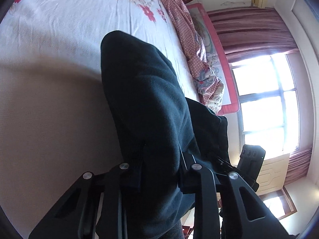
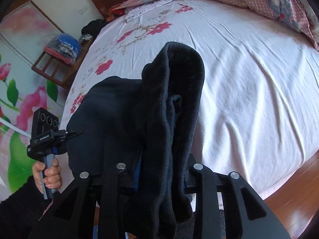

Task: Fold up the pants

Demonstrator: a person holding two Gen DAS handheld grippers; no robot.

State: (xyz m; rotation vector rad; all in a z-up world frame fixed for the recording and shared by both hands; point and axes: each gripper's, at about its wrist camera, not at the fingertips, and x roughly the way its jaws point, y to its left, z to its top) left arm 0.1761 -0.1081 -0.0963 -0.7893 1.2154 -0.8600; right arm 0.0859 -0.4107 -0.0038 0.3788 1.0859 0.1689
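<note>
The dark pants point(image 1: 143, 103) hang bunched between both grippers above the bed. In the left wrist view my left gripper point(image 1: 159, 171) is shut on the pants, and the cloth covers its fingertips. In the right wrist view my right gripper point(image 2: 159, 171) is shut on the pants point(image 2: 173, 99) at a thick ribbed band that folds over the fingers. The left gripper point(image 2: 65, 134) shows at the left of the right wrist view, held by a hand and pinching the same cloth. The right gripper's body point(image 1: 251, 165) shows at the right of the left wrist view.
A white bed sheet with red flowers point(image 2: 249, 79) spreads below. A pink checked quilt point(image 1: 191, 45) lies along the far side. A wooden stool with a bagged bundle point(image 2: 63, 49) stands by the bed. A window with curtains point(image 1: 265, 99) is beyond. The wooden floor point(image 2: 295, 185) shows at the bed's edge.
</note>
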